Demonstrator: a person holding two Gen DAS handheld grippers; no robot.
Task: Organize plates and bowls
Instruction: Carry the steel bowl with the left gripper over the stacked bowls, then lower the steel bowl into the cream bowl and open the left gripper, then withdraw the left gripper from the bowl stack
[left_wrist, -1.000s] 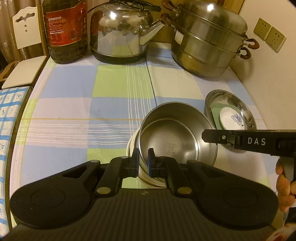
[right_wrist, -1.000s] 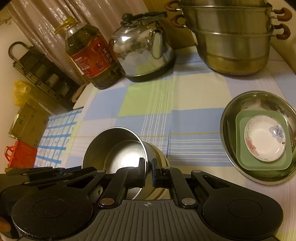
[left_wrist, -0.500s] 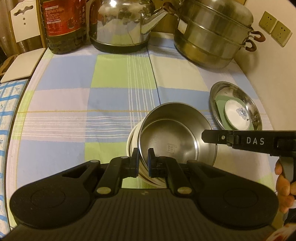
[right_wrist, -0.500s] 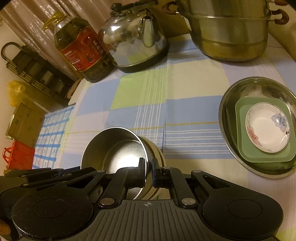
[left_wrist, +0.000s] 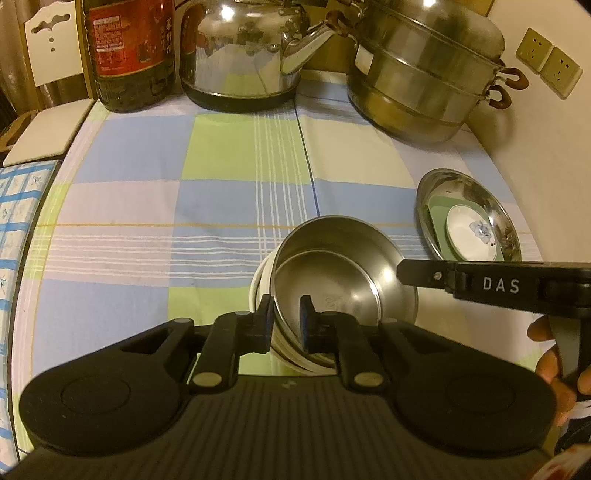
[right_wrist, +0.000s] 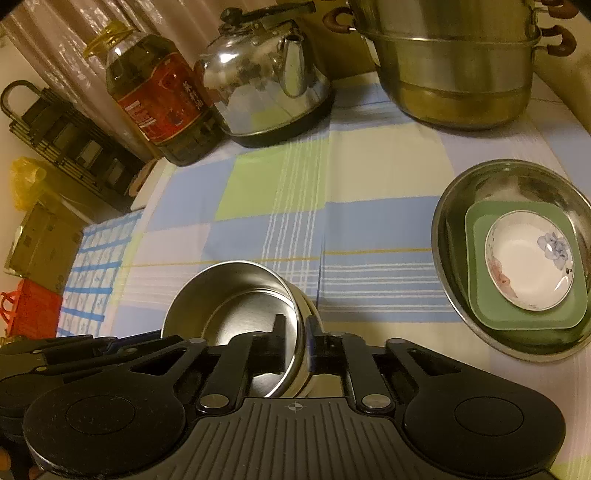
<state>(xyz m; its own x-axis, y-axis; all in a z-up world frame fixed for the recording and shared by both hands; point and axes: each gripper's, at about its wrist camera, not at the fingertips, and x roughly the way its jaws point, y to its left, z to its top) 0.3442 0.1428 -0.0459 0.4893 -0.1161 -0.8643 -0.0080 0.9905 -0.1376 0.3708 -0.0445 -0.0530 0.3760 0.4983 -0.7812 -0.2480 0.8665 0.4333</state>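
A steel bowl (left_wrist: 332, 280) sits nested in a white bowl (left_wrist: 260, 284) on the checked cloth. My left gripper (left_wrist: 286, 319) straddles the near rim. Its jaws are opening and a gap shows beside the rim. My right gripper (right_wrist: 298, 328) straddles the steel bowl (right_wrist: 236, 295) at its right rim. Those jaws are opening too, with the rim loose between them. At the right, a wide steel plate (right_wrist: 517, 177) holds a green square plate (right_wrist: 480, 295). A white flowered dish (right_wrist: 528, 266) rests on the green one.
A steel kettle (left_wrist: 243, 55), an oil bottle (left_wrist: 133, 48) and a stacked steamer pot (left_wrist: 424, 74) line the back of the table. A wall with sockets (left_wrist: 546, 62) bounds the right side. A white chair (left_wrist: 48, 44) stands at the left. A person's hand (left_wrist: 546, 365) grips the right tool.
Both pairs of jaws were shut on the steel bowl's rim and have now parted. The bowl stack stays where it was.
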